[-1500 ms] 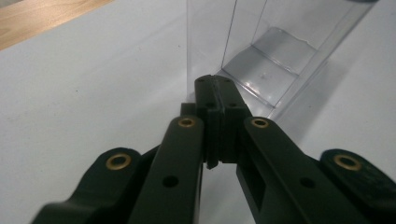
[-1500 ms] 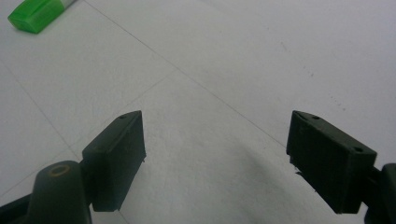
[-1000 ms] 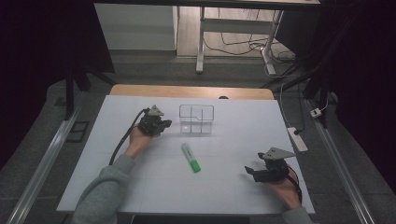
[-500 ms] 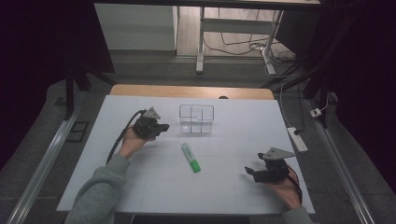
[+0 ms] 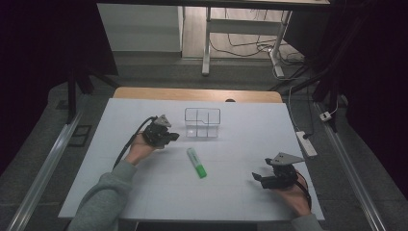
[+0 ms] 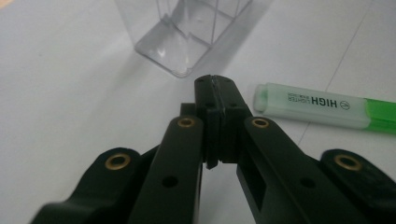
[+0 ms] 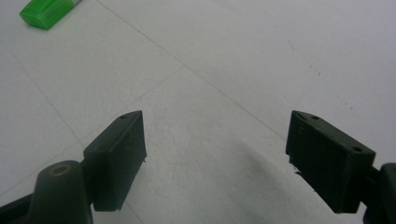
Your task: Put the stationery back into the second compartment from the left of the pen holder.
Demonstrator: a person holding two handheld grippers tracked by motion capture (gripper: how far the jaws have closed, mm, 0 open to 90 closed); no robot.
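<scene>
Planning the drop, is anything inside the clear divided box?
The clear divided box looks empty: its partitions and the white table show through. The upper compartments are cut off in the left gripper view.

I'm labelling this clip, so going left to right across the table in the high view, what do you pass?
Left tongs → clear divided organizer box → green highlighter → right tongs.
</scene>
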